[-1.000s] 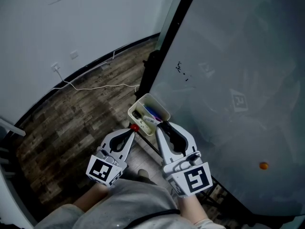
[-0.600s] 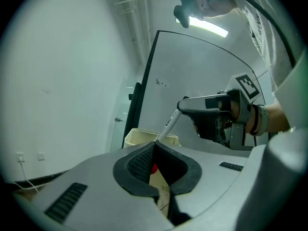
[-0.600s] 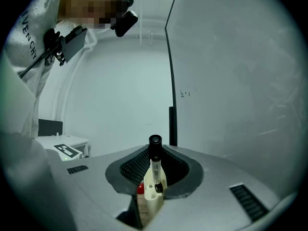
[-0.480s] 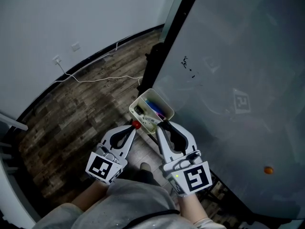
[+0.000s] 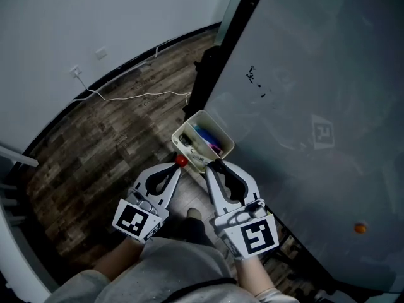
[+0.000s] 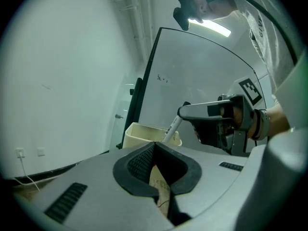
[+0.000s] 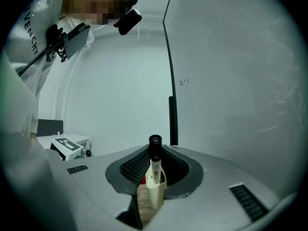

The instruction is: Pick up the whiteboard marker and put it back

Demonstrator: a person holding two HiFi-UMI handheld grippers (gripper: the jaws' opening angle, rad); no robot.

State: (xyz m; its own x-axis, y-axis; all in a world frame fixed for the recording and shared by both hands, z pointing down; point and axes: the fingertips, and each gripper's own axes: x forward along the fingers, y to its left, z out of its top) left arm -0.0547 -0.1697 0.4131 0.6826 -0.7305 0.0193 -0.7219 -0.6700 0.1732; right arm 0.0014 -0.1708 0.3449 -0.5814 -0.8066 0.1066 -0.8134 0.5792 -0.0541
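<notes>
The left gripper (image 5: 177, 168) and right gripper (image 5: 211, 166) are pale grey plastic shells, their jaws lined with black ribbed pads. At each one's six o'clock end sits a white cube (image 5: 255, 237) with black square markers. The person wears a light grey top (image 5: 183, 267).

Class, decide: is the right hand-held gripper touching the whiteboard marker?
Touching. The right gripper view shows the right hand-held gripper closed on the whiteboard marker, its jaws pressing the barrel from both sides.
</notes>
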